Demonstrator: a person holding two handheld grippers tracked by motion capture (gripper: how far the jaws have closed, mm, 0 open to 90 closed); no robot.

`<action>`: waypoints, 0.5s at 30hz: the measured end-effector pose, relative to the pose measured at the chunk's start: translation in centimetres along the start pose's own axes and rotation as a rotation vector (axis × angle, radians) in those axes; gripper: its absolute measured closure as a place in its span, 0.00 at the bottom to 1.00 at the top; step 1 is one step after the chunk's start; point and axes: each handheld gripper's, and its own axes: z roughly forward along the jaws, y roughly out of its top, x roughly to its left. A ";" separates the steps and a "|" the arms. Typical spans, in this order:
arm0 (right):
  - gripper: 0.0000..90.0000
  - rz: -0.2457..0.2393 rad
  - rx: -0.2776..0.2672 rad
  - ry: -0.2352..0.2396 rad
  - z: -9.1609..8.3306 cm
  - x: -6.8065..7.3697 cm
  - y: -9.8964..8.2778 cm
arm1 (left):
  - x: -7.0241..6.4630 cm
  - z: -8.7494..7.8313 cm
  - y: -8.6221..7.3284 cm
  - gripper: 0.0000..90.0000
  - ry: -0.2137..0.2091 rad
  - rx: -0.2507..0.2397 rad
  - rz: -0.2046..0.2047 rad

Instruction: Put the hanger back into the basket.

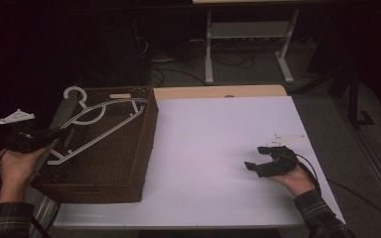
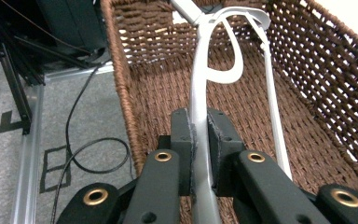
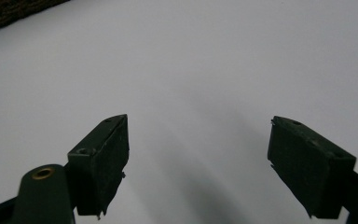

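Over the wicker basket (image 1: 129, 163), left hand-held gripper (image 2: 199, 140) clamping a white hanger (image 2: 200, 93), right hand-held gripper (image 1: 259, 157) wide, empty

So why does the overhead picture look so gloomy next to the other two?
High view: dim, the room beyond the table nearly black. Left gripper view: bright and sharp on the wicker basket and white hanger. Right gripper view: close jaws soft-edged, faint shadows on the white tabletop.

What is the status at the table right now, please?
Left gripper shut on white hanger, held over the wicker basket. Right gripper open, empty, above the white table. Nothing in the way.
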 end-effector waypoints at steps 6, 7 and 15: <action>0.22 0.001 -0.003 0.000 -0.1 -0.1 0.0 | -0.1 1.3 -0.5 0.91 -0.004 0.041 0.008; 0.22 0.001 -0.004 -0.001 -0.1 -0.1 0.0 | -0.1 1.4 -0.6 0.91 0.003 0.045 0.007; 0.22 0.000 -0.008 -0.002 -0.2 -0.1 0.0 | 0.1 0.9 -0.6 0.82 -0.026 -0.002 -0.001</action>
